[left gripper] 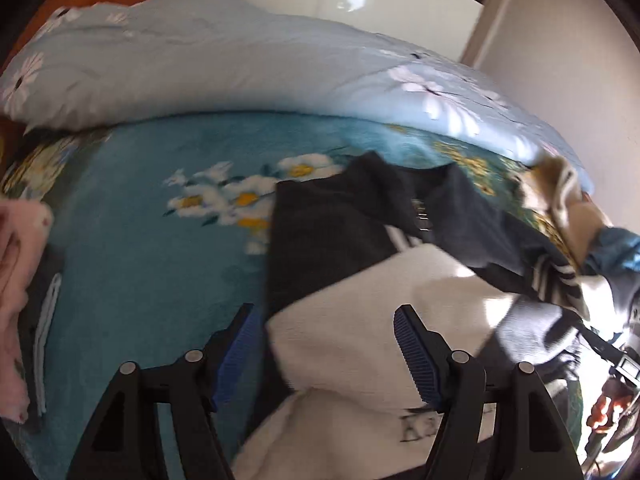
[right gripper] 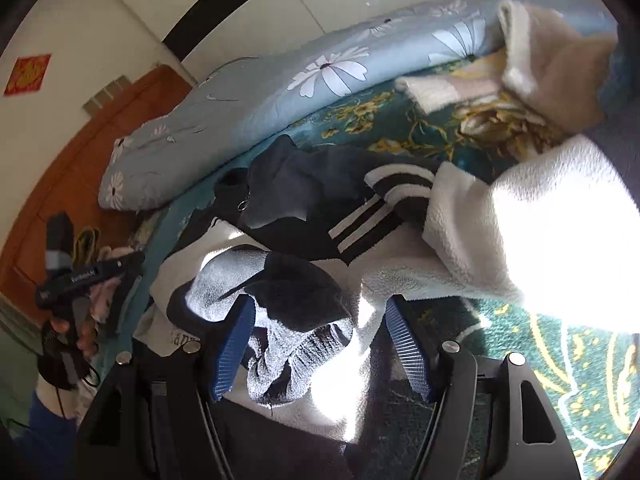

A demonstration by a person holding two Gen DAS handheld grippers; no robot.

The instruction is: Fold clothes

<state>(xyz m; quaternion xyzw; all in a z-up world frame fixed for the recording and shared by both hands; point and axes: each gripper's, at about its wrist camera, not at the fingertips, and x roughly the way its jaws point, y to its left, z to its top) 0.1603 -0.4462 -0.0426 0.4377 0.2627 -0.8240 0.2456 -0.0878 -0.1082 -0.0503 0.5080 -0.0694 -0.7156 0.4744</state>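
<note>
- The fleece jacket (left gripper: pixel 360 320), dark with white panels and striped cuffs, lies crumpled on the teal floral blanket (left gripper: pixel 140 260), in front of the pale blue quilt (left gripper: pixel 200 60)
- The left gripper (left gripper: pixel 324 344) has its jaws apart over a white panel, pads not pressing on the cloth
- The right gripper (right gripper: pixel 320 344) is spread as well, a grey-and-dark cuff (right gripper: pixel 288 320) lying loose between the pads
- The fabric looks thick, soft and light; it will likely sag and bunch rather than keep a crease
- Best hold is probably a cuff, hem or shoulder seam, pinching a single layer
</note>
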